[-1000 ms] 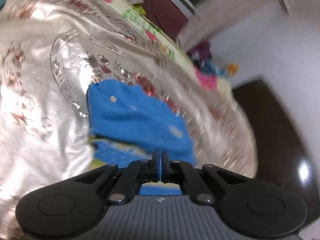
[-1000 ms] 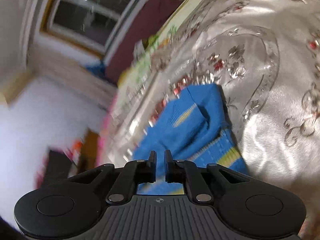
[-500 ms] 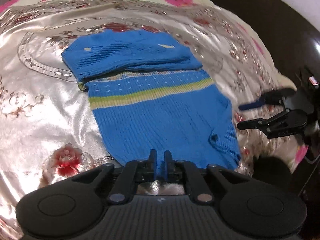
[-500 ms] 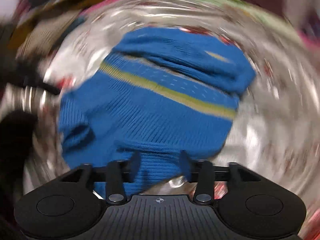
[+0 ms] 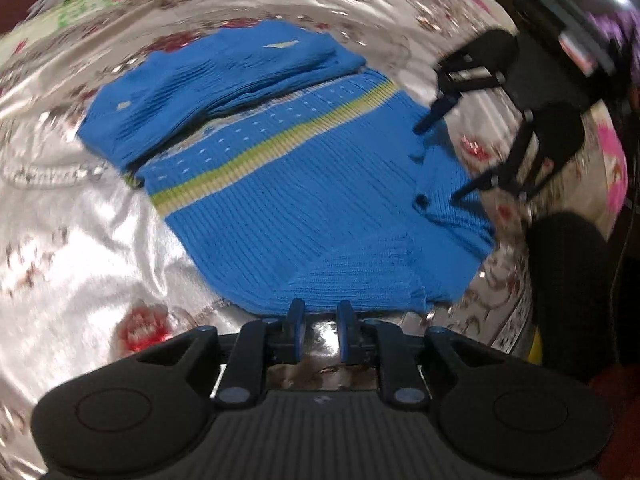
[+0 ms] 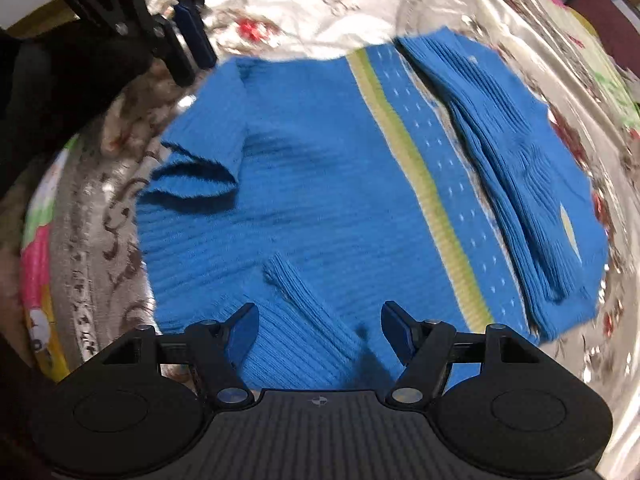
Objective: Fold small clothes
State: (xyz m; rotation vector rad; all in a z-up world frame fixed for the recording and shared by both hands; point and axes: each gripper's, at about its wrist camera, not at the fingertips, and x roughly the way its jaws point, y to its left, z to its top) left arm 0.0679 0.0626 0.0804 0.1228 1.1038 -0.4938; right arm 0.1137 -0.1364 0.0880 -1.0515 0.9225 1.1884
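Sweater (image 5: 304,200), left wrist view: the blue knit garment lies flat on a silvery floral bedspread (image 5: 88,240), directly ahead of the left gripper (image 5: 321,320). Its near edge sits just beyond the fingertips; no fabric is between them. The left gripper is released, its jaws a narrow gap apart, having just been opening. The right gripper (image 5: 436,160) hangs over the sweater's right edge with its fingers spread wide. Compared with one second ago, the jaws were then pressed together on a blue fold and the garment was bunched close to the camera; it now lies spread out. The body is ribbed, with a yellow-green stripe and rows of pale flecks across it, and the far part is folded over onto itself.

Right wrist view: the sweater (image 6: 320,184) fills the area ahead of the right gripper (image 6: 318,328), and a ribbed sleeve runs between the fingers without either pad pressing on it. This gripper is released, jaws wide, having just been opening; one second ago they were nearly together. The left gripper (image 6: 192,56) appears at the upper left, at the sweater's corner. A short sleeve with a dark opening lies at the left side. The bedspread (image 6: 304,8) surrounds the garment.
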